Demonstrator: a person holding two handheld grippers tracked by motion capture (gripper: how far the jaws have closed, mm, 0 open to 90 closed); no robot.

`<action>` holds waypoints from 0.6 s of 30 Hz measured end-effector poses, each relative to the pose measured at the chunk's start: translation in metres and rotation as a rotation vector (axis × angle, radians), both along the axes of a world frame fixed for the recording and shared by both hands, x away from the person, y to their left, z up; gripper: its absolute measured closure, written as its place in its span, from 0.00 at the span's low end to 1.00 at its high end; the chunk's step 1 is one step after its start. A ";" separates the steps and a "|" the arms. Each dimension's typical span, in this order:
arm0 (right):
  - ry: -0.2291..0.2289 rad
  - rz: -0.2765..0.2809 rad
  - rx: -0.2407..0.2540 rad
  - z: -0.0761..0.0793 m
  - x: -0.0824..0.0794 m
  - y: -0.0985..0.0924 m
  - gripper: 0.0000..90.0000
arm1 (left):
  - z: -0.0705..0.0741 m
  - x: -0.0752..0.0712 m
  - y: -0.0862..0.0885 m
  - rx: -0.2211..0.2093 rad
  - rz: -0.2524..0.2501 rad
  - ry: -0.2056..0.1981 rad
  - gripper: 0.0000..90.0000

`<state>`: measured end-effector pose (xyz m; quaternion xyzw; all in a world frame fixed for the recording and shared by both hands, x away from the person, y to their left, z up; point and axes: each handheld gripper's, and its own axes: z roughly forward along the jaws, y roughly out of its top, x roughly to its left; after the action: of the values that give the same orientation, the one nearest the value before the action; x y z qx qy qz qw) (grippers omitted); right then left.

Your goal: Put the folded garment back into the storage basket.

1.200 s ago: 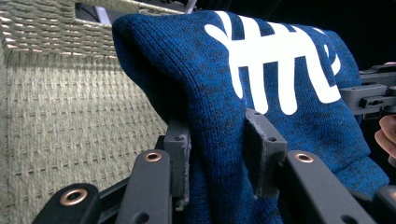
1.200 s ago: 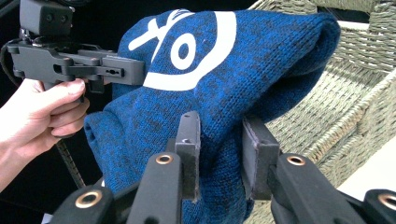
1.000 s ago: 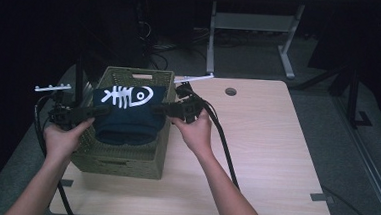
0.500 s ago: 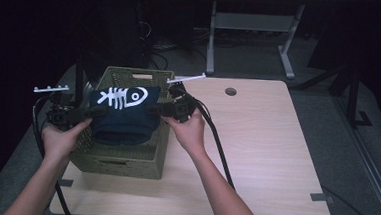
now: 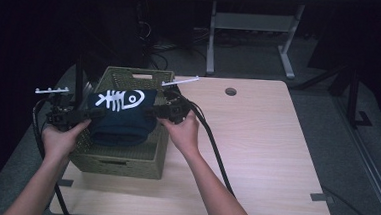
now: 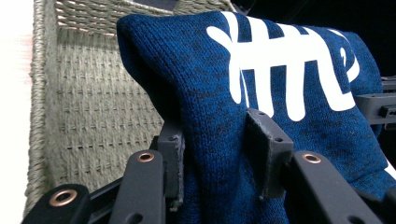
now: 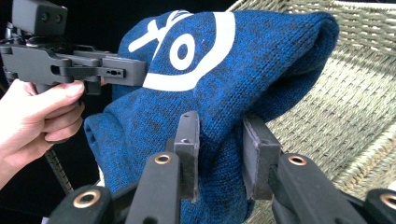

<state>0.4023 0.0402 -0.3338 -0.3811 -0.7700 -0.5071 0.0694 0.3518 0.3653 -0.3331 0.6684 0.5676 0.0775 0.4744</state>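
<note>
A fold of the blue knit garment (image 6: 219,121) is pinched in the left gripper (image 6: 219,154) and another in the right gripper (image 7: 217,149), presumably so the cloth is kept stretched (fish-bone print upward) between them. It is held left of centre in the high view, over the woven basket (image 5: 125,158), with both forearms reaching up from the bottom edge.

sweater (image 5: 120,120) over basket (image 5: 120,158), basket on table (image 5: 265,157)
</note>
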 end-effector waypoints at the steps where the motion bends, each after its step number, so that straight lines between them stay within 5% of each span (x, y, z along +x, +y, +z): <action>1: 0.006 -0.001 -0.002 -0.001 0.000 0.001 0.78 | -0.001 0.001 0.001 0.004 0.003 0.002 0.67; 18: 0.016 -0.007 -0.082 -0.023 0.002 0.013 0.75 | -0.013 0.009 -0.001 0.090 0.015 0.047 0.64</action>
<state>0.4044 0.0530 -0.3567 -0.3904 -0.7882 -0.4721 0.0582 0.3604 0.3645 -0.3458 0.6866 0.5793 0.0908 0.4298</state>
